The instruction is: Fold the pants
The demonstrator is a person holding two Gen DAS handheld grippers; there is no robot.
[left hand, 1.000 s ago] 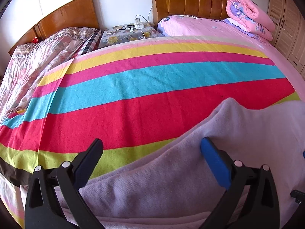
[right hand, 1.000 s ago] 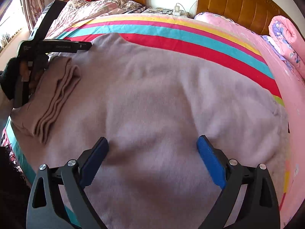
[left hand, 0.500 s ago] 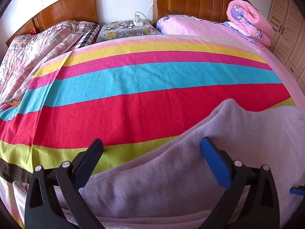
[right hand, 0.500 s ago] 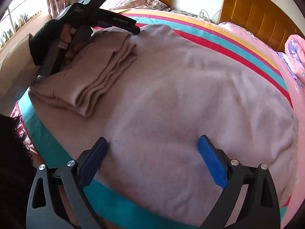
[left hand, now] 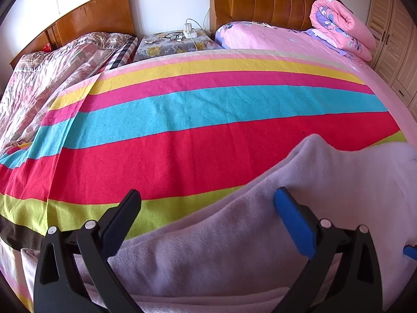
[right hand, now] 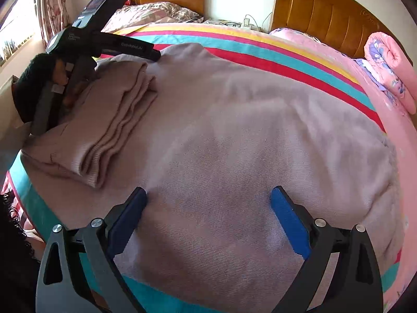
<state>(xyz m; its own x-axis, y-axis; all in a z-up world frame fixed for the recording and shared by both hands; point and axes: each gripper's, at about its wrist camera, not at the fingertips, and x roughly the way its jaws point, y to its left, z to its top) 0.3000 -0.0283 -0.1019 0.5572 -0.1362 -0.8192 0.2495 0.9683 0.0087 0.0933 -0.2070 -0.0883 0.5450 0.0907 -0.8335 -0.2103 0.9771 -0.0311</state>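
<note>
Mauve knit pants (right hand: 247,135) lie spread over the striped bedspread (left hand: 182,120), with the cuff end folded back in layers (right hand: 114,127) at the left. My right gripper (right hand: 208,208) hovers open just above the wide near part of the pants, nothing between its fingers. My left gripper (left hand: 207,208) is open too, low over the folded end of the pants (left hand: 234,247). In the right wrist view the left gripper's body (right hand: 86,47) sits over that fold, held by a hand in a black sleeve (right hand: 31,78).
A nightstand (left hand: 172,43) with glasses and a charger stands between two wooden headboards. A rolled pink quilt (left hand: 341,26) lies at the far right, a floral quilt (left hand: 52,70) on the left bed. Wardrobe doors (left hand: 391,39) line the right wall.
My right gripper has pulled back toward the near edge of the pants, so the folded cuff end and the left gripper now sit farther in. The left view has shifted only slightly.
</note>
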